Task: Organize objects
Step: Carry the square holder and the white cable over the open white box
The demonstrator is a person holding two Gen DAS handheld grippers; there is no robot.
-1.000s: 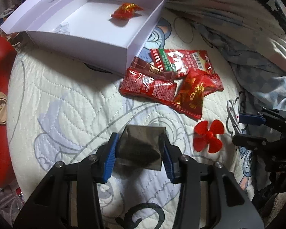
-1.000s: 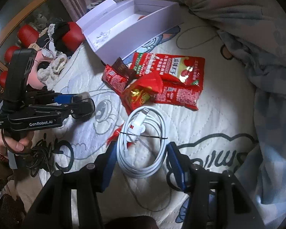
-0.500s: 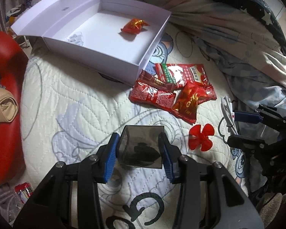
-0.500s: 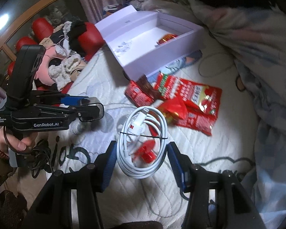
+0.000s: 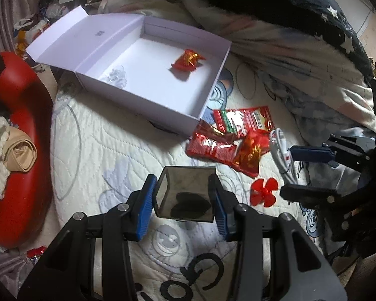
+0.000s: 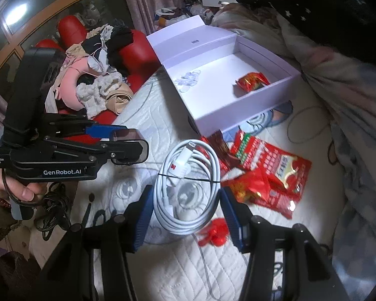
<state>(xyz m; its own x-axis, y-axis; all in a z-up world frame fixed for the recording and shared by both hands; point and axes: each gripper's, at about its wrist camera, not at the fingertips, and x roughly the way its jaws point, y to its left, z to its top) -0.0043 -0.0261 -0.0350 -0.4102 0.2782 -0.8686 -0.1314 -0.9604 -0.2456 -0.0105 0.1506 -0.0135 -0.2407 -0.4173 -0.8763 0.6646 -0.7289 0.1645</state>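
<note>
held L: small smoked-grey see-through plastic box (image 5: 185, 193), dark item inside, pinched betw. the blue pads of the left gripper (image 5: 184, 198); lifted clear of the quilt, short of the carton.
held R: coiled white charging cable w/ black tie (image 6: 188, 188), clamped across its loop by the right gripper (image 6: 186, 209); also off the bed, near the snack pile.
target: open white cardboard box w/ flipped-back lid (image 5: 148, 100), on the cream quilted bedspread (image 5: 100, 150), well ahead of both grippers.
risk 1: grey box is slick, hard-sided; pads grip only its side walls, so a tilt or jolt could let it slide out. My read.
risk 2: cable coil is springy; the squeeze bows the loop, it could pop free or a loose end snag the packets on the way over.
risk 3: both tools likely head for one carton; they could bump at its near wall, or knock it since it sits light on soft bedding.
risk 4: low carry could clip the carton rim.
count, in carton: 1 red-gold foil candy (image 5: 188, 60); 1 clump of clear plastic bits (image 5: 115, 76), no. unclear.
count, on quilt: red foil snack packets (image 6: 263, 168), approx. 4, overlapping so not sure; 1 red plastic propeller (image 5: 264, 192).
count, carried: 1 grey box, 1 cable.
count, grippers: 2.
</note>
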